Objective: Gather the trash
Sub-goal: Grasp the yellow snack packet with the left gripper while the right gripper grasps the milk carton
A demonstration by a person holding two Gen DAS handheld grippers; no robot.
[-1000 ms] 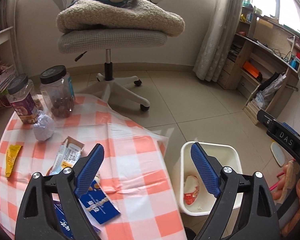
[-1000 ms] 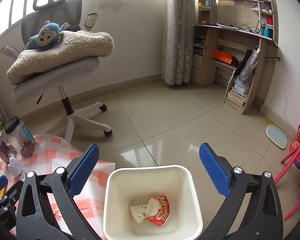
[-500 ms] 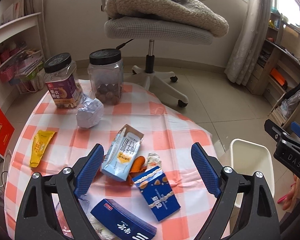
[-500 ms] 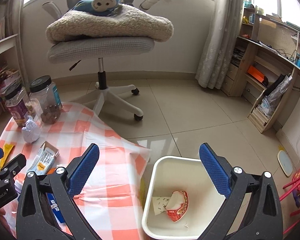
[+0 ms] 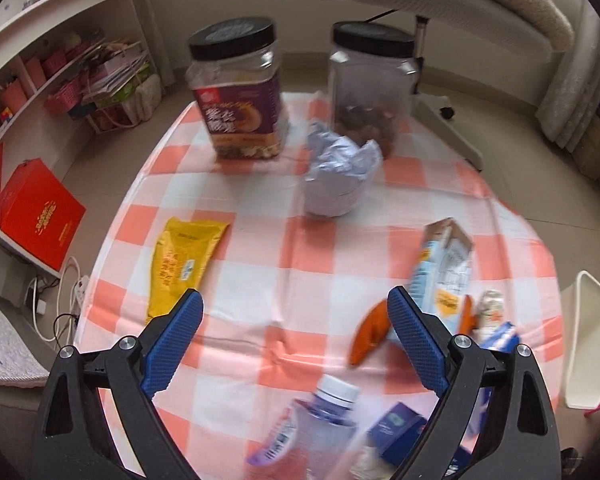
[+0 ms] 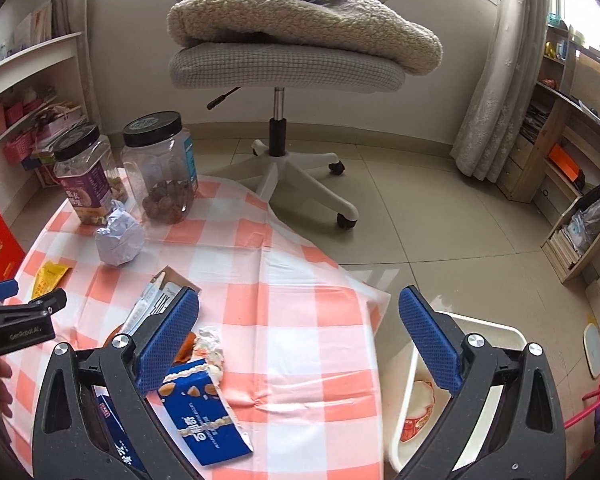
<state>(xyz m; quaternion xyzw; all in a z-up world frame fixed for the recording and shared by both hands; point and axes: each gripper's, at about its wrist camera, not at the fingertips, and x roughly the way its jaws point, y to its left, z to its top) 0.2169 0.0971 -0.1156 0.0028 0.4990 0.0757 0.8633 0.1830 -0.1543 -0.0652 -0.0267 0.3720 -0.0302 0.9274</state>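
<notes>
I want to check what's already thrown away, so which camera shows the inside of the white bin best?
The right wrist view: it looks down into the white bin, showing a red wrapper inside. The left wrist view catches only the bin's edge at the frame's right, contents unseen.

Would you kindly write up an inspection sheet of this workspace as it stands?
Surface: round table in a checked cloth.
Job's things: crumpled paper, yellow sachet, milk carton, orange wrapper, blue biscuit box, plastic bottle; white bin beside the table holds a red wrapper.
Clutter: two black-lidded jars.
Grippers: left gripper and right gripper both open, empty.
Cables: cords and a power strip on the floor.
Surroundings: office chair, shelves.
</notes>
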